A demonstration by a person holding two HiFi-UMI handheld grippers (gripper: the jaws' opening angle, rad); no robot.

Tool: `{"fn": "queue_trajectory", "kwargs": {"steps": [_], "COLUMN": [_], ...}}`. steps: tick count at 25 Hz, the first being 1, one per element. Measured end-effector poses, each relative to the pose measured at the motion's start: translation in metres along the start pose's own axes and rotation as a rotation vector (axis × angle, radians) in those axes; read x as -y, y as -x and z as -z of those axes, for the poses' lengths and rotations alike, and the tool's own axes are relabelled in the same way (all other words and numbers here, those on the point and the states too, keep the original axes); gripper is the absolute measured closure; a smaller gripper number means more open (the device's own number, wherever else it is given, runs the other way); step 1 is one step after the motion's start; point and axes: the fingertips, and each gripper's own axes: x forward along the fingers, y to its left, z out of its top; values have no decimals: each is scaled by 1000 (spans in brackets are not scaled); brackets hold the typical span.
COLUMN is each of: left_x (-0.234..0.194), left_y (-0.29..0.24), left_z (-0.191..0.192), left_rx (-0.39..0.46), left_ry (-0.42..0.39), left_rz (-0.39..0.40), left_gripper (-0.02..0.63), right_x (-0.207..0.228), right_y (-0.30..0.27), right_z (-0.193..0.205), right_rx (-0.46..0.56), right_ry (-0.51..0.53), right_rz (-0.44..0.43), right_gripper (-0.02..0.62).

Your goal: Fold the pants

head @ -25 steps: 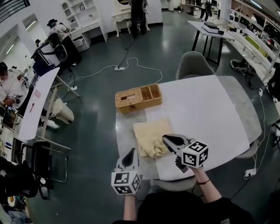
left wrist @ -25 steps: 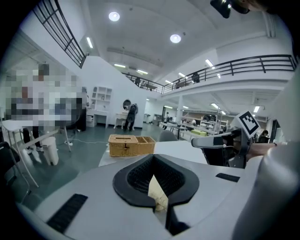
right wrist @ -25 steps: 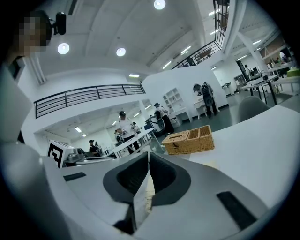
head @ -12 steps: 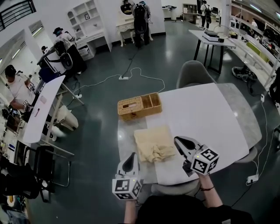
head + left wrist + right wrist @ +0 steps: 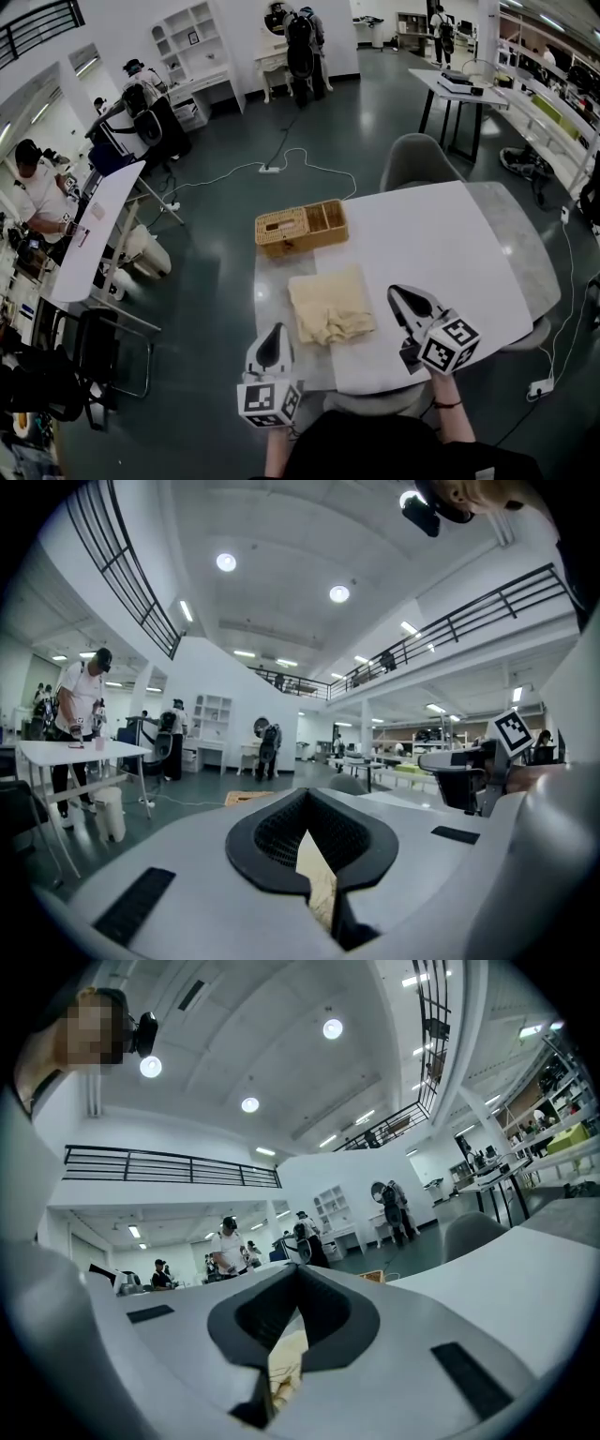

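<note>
Cream pants (image 5: 330, 305) folded flat near the left edge of the table (image 5: 441, 248), just short of the wicker basket (image 5: 300, 228), rumpled end toward the person, long axis maybe front-to-back. Open room rightward. Left gripper (image 5: 275, 329) and right gripper (image 5: 395, 292) both closed, empty.

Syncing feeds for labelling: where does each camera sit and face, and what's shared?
Head view: on the person's head, steeply down at table and pants; left gripper, right gripper, forearms show.
Left gripper view: on that gripper, level over the table; its shut jaws and the right gripper show.
Right gripper view: likewise; shut jaws show.
Shared: pants in all three.
</note>
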Motion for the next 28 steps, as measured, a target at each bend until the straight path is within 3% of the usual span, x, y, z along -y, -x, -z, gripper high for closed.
{"fn": "queue_trajectory", "kwargs": {"steps": [28], "left_x": [-4], "left_y": [24], "left_z": [2], "left_rx": [5], "left_ry": [-11], "left_rz": [-80], "left_gripper": [598], "right_x": [8], "right_y": [20], "right_z": [4], "right_rx": [10], "right_ry": [56], "right_rz": [63], "right_gripper": [581]}}
